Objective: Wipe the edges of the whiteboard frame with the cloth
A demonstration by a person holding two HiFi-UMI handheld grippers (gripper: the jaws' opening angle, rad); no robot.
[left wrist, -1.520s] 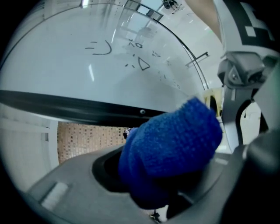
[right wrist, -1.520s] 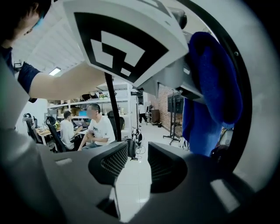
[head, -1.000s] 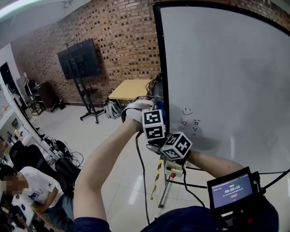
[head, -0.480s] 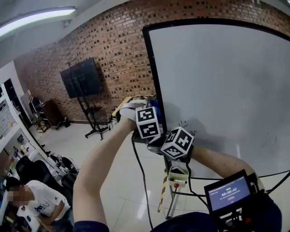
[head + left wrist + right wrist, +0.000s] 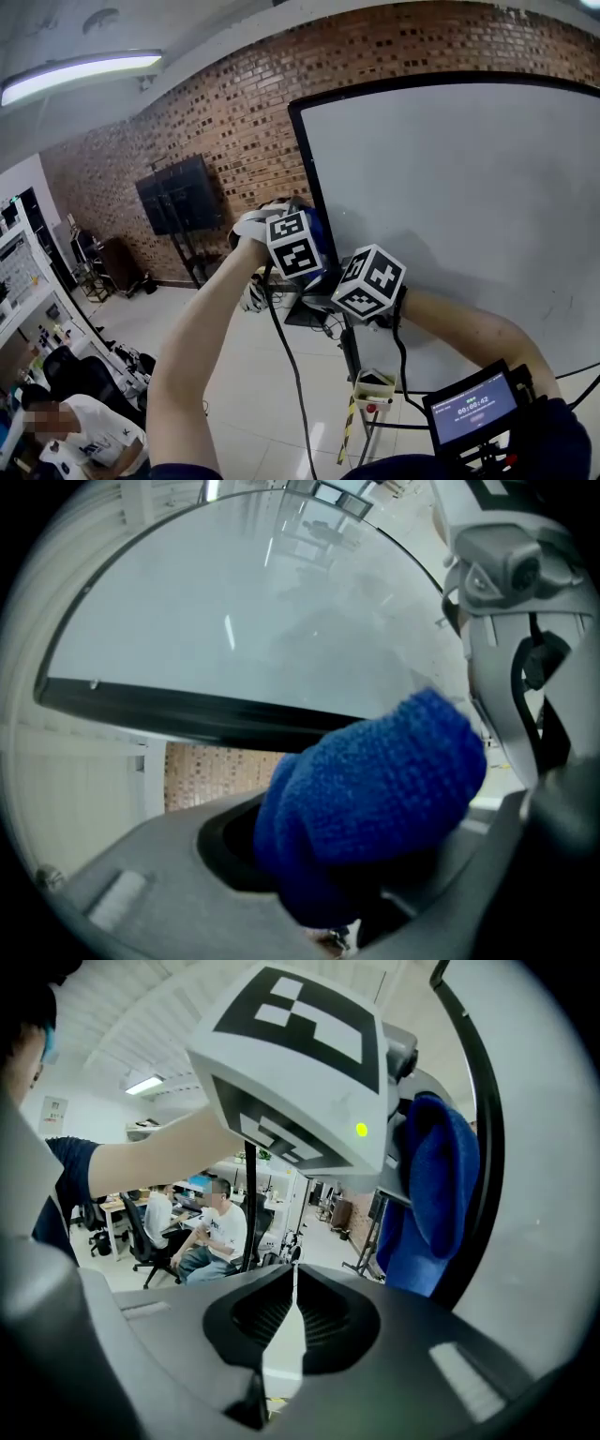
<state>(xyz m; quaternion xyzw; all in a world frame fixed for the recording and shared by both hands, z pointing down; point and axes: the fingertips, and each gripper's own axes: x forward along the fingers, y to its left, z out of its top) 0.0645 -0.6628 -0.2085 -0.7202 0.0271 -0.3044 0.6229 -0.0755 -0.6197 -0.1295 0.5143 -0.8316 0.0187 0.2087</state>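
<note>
Cloth [image 5: 375,808], blue, sits pinched in the left gripper [image 5: 361,878] jaws, right by the black whiteboard frame [image 5: 187,710]. The right gripper [image 5: 292,1321] jaws are shut, holding nothing. Side edge wiping seems on; next, rub up to the top corner

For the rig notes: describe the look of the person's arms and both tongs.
The left tongs and right tongs are grey moulded plastic. Each carries a white cube printed with black square markers. Black cables trail from them. The arms are bare below dark navy short sleeves.
</note>
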